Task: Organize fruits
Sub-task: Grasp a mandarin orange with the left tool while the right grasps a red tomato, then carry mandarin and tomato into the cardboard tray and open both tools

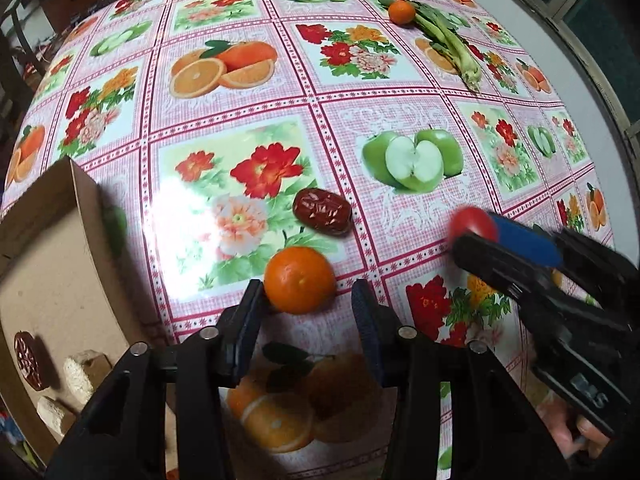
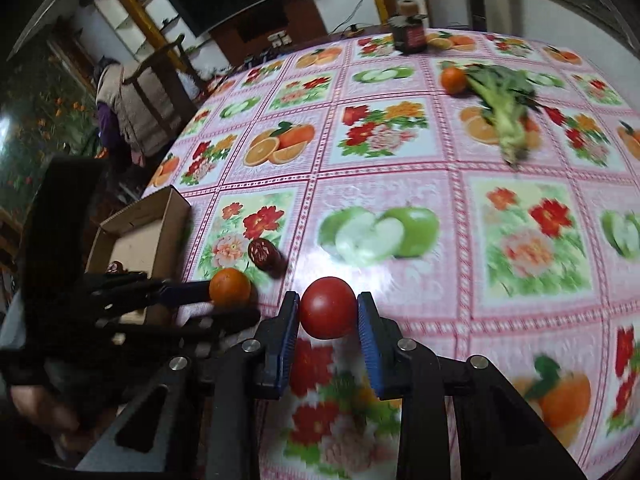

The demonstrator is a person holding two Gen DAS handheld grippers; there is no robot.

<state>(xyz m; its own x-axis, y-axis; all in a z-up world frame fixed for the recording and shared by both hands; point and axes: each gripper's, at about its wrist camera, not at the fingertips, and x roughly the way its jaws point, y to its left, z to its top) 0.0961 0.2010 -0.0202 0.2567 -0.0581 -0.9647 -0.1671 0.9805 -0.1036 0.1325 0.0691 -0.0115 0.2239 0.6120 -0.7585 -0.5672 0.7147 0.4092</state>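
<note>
My left gripper (image 1: 308,300) is open around an orange tangerine (image 1: 299,279) on the table; the left pad touches it and the right pad stands apart. A red date (image 1: 322,211) lies just beyond it. My right gripper (image 2: 328,312) is shut on a red tomato (image 2: 328,307), also seen in the left wrist view (image 1: 474,222). A cardboard box (image 1: 56,264) at the left holds a date (image 1: 28,354) and pale chunks (image 1: 78,372). A second tangerine (image 1: 401,12) lies far back.
A leafy green vegetable (image 1: 448,46) lies at the far right beside the second tangerine. A dark jar (image 2: 408,34) stands at the table's far edge. The table carries a fruit-and-flower printed cloth (image 1: 352,96). A chair with a vest (image 2: 136,108) stands beyond the table's left side.
</note>
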